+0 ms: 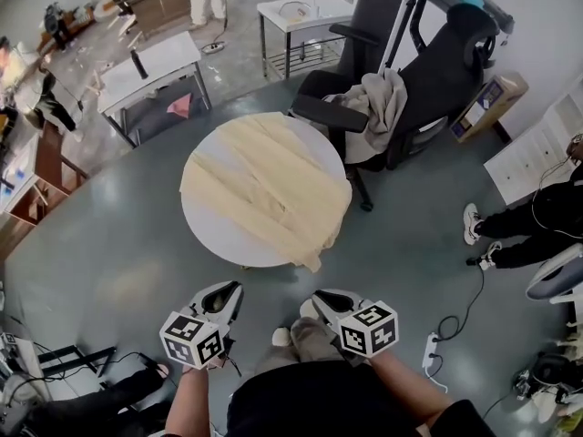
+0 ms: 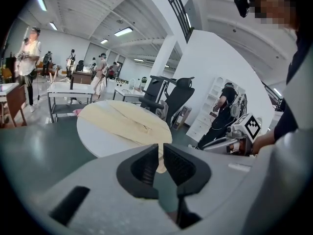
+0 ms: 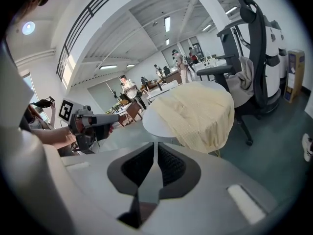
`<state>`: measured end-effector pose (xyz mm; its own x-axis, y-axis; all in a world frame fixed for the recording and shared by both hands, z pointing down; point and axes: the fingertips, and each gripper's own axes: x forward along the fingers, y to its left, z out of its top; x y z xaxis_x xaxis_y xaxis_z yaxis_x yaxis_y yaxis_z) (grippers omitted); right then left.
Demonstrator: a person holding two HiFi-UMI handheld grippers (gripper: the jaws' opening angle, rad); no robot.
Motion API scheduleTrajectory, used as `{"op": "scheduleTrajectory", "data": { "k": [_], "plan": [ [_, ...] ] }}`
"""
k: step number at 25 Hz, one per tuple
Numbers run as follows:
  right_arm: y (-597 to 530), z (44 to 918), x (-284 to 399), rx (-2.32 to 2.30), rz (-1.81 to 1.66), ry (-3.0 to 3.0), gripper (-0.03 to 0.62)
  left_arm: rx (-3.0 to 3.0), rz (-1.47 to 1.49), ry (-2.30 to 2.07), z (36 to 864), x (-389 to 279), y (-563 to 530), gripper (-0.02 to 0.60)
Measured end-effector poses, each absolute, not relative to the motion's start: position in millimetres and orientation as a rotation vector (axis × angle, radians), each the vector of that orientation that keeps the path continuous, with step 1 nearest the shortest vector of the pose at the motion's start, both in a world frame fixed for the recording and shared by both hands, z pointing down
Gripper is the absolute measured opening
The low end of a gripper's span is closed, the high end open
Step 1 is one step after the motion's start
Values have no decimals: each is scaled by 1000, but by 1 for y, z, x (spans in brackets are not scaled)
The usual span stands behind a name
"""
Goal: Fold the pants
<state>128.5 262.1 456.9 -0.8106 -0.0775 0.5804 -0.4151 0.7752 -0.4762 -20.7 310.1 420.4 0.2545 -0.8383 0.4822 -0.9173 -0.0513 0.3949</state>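
Both grippers hover low in the head view, well short of the desk. The left gripper has its jaws only a sliver apart, with nothing between them. The right gripper shows the same thin slit in its own view and is also empty. Each points toward the desk and slightly down, and the marker cubes sit just above the person's forearms.

The pants are pale yellow and lie spread flat across the round white desk. They cover most of its top from the far left to the near right. One end droops over the near right edge, and a bare white crescent of desk shows along the near left side.

Just behind the desk on the right stands a black office chair with a beige cloth heaped on its seat and armrest. A cardboard box stands on the floor beyond the chair, near a white drawer unit. Someone in dark trousers and white shoes stands at the right edge. A white power strip with a black cable lies on the grey floor beside the right gripper. Farther back on the left are other tables and several people.
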Motion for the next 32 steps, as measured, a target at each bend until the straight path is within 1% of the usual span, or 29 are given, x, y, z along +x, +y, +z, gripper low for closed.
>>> {"op": "scheduleTrajectory", "data": {
  "k": [4,10,14,16,19,22,28,32],
  "plan": [
    [240,463,124,317,813,-2415,38,1888,193,-1601,426,-22,279,42],
    [212,480,108,272,803,-2421,40,1863,217,-1618,441,-35,239,44],
    [207,491,104,271,843,-2394,40,1871,198,-1543,449,-35,230,80],
    [201,493,98,274,835,-2392,41,1871,218,-1534,452,-44,219,87],
    [197,496,88,304,845,-2382,47,1879,286,-1515,461,-60,212,67],
    [191,502,80,354,861,-2361,52,1921,379,-1469,471,-73,204,66],
    [182,519,60,471,855,-2285,70,1975,537,-1315,492,-107,193,71],
    [180,526,45,493,813,-2242,80,1998,619,-1232,503,-130,186,92]
  ]
}}
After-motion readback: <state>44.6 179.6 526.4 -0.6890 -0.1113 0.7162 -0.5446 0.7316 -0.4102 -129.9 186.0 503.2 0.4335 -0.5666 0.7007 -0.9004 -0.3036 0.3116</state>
